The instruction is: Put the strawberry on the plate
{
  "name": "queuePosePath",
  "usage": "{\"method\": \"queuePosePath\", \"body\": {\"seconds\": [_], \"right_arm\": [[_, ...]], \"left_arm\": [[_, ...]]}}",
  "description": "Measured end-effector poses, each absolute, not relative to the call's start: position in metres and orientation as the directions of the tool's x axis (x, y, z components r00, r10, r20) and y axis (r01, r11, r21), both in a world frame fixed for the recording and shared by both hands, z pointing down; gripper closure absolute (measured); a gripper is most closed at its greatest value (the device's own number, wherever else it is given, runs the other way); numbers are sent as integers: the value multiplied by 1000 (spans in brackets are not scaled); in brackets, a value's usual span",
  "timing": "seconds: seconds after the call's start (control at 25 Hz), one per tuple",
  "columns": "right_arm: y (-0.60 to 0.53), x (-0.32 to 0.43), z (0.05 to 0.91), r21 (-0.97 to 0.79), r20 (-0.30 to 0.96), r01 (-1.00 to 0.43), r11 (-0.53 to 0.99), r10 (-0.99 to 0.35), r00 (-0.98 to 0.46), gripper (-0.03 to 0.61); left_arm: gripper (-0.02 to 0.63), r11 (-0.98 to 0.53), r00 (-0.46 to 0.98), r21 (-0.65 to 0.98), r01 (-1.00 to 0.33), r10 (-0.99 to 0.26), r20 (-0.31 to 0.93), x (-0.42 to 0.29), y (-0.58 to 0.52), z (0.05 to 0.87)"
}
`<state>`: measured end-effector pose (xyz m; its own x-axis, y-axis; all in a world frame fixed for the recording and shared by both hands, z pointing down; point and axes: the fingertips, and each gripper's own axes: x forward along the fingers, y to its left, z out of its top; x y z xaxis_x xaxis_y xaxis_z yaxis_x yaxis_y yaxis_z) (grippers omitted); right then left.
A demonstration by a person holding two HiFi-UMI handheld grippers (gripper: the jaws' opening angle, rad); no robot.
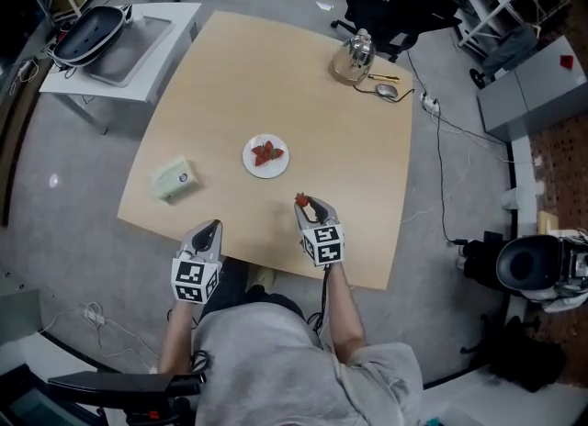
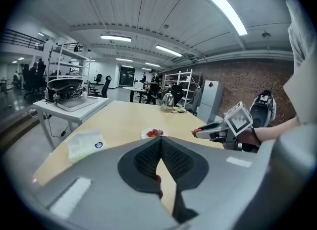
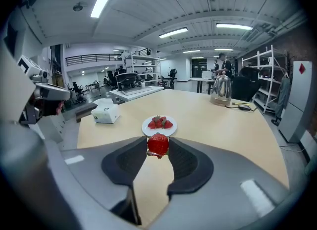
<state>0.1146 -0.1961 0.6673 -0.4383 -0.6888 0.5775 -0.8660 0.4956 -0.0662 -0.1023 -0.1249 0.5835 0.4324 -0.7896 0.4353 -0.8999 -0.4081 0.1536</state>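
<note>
A white plate (image 1: 249, 164) with several strawberries (image 1: 267, 152) sits mid-table. My right gripper (image 1: 303, 202) hovers just near and right of it, shut on a red strawberry (image 1: 300, 200). In the right gripper view that strawberry (image 3: 158, 144) is pinched at the jaw tips, with the plate (image 3: 148, 131) straight ahead. My left gripper (image 1: 212, 228) hangs over the table's near edge, left of the right one. Its jaw tips touch in the left gripper view (image 2: 161, 142). A small red spot shows in the gap behind them; I cannot tell what it is.
A pale green tissue pack (image 1: 174, 178) lies left of the plate. A glass kettle (image 1: 354, 59) and a mouse (image 1: 388, 91) stand at the far right corner. A white side table (image 1: 119, 43) with a tray is to the left. Cables (image 1: 439, 153) run along the floor on the right.
</note>
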Motion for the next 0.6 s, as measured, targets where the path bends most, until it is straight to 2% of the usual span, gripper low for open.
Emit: {"method": "queuePosePath", "body": {"seconds": [0.6], "right_arm": [[-250,65,699,-84,618,-838,539,-631,-468,436]], "left_arm": [[594,-409,445,184,-894,-757,478,-126,-171,606]]}}
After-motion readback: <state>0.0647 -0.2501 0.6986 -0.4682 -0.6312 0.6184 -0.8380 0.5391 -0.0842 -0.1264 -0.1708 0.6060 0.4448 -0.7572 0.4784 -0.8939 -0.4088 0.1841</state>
